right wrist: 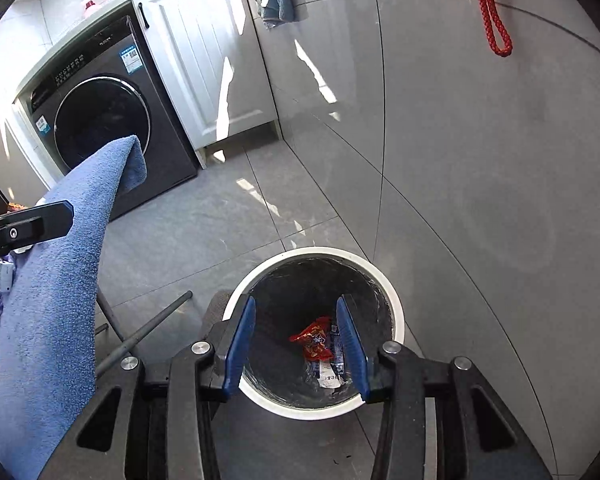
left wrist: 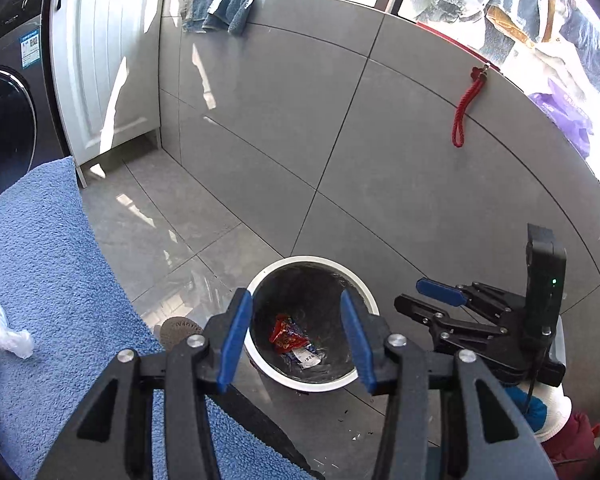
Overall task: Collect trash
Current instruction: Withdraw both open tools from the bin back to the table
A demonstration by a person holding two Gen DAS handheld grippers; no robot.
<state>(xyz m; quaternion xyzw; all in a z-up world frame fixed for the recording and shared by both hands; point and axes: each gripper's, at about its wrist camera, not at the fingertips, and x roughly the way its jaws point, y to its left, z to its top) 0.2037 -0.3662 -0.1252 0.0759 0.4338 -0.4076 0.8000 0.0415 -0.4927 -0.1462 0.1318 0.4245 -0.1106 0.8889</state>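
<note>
I see the grey tiled floor and on it the white bin with a dark liner. Inside, at the bottom, lie a red wrapper and a white wrapper. Above the bin I hold the left gripper and the right gripper, both jaws partly open and empty.

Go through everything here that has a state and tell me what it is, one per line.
Trash bin: upright, uncovered, black liner.
Wrappers: lying at the bin's bottom.
Left tongs: open, empty.
Right tongs: open, empty.
Washing machine: door closed.
Cabinet: door closed.
</note>
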